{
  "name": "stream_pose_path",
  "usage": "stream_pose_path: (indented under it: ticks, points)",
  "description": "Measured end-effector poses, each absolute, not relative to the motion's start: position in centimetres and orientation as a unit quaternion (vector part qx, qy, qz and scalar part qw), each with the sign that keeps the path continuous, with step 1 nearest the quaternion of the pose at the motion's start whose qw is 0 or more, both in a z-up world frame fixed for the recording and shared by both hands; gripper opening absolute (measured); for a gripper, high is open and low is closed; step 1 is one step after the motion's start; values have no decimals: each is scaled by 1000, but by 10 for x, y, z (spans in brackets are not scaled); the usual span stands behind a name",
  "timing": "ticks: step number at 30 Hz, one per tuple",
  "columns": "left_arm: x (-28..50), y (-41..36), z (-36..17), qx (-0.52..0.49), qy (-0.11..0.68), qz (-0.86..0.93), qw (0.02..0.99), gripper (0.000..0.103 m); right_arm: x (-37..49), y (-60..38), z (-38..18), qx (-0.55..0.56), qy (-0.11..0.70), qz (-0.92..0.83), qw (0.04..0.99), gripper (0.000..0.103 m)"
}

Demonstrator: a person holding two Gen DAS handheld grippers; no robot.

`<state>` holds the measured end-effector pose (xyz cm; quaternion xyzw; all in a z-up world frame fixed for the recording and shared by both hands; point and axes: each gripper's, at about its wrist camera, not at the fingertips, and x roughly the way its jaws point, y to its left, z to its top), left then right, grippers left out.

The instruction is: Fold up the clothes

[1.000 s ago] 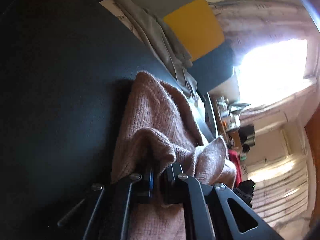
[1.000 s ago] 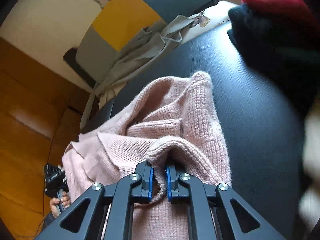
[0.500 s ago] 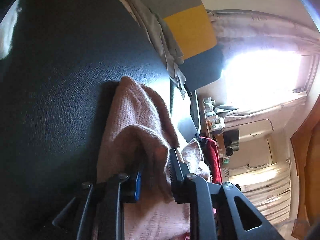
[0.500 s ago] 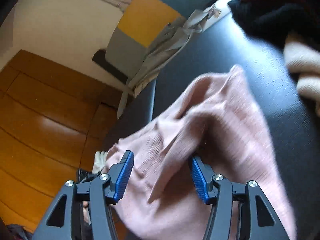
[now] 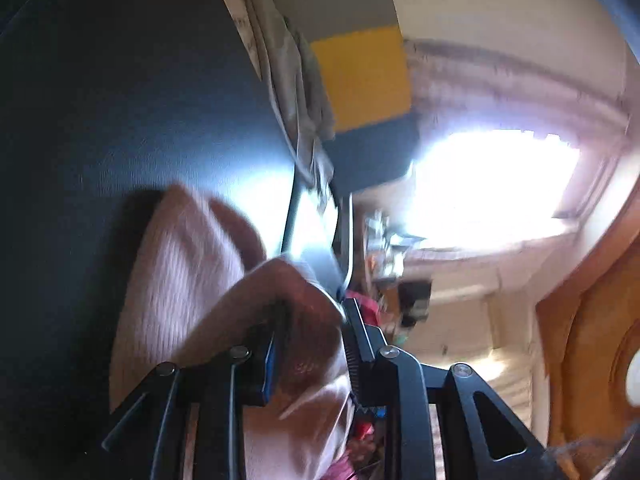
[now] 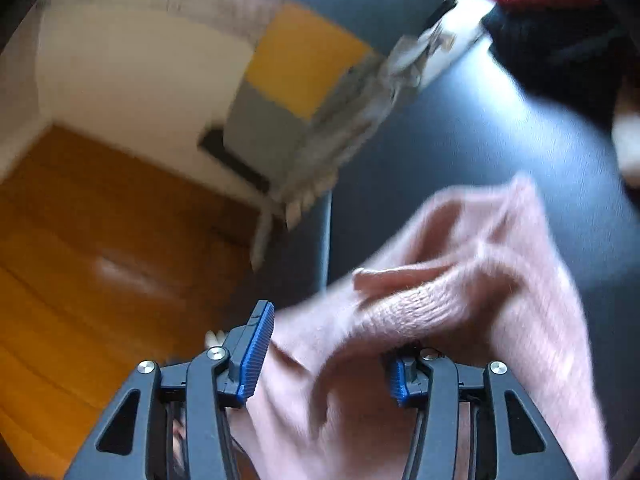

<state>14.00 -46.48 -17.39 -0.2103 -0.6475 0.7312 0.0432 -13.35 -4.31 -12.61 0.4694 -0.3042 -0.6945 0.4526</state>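
Right gripper: jaws parted wide, having just eased in a little; a loose fold of the pink sweater lies between the blue pads, unpinched. Left gripper: jaws have just been opening, a ridge of the same knit bunched in the gap, not clamped as far as the blur shows. Beyond both jaws the sweater spreads over a dark table. Past it, grey cloth hangs off the far edge; a dark and red pile sits right of the right jaws.
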Motion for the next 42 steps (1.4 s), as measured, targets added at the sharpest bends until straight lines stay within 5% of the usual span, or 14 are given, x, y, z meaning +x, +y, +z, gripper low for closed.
stream_pose_path:
  ticks: [3,8,13,21,27,28,30,32,36,42]
  points:
    - [142,-484,-178,-194,-664,722,6,26,-152,-35,-129,462,-341,-701,423,56]
    - [159,-498,-167,-206,-616,759,-42,26,-154,-26,-123,467,-294,-729,404,59]
    - [188,-482,-154,-278,-482,829,-63,27,-125,-16,-109,463,-154,-773,405,63]
    - [197,-441,-145,-315,-357,879,-23,43,-127,-12,-105,443,23,-822,356,63]
    - [179,-427,-139,-356,-298,886,-2,45,-136,-41,-118,458,111,-808,353,62]
    - [178,-425,-140,-365,-292,884,4,45,-137,-48,-121,459,129,-807,348,60]
    - [173,-421,-140,-379,-274,884,7,45,-131,-59,-126,452,173,-808,336,25]
    - [165,-418,-142,-395,-261,881,0,45,-123,-66,-126,435,218,-812,322,22]
    - [162,-417,-140,-407,-261,875,-14,5,-110,-70,-119,399,277,-822,297,14]
    - [204,-422,-93,-299,-299,906,8,5,-94,-57,-94,342,304,-851,258,10]
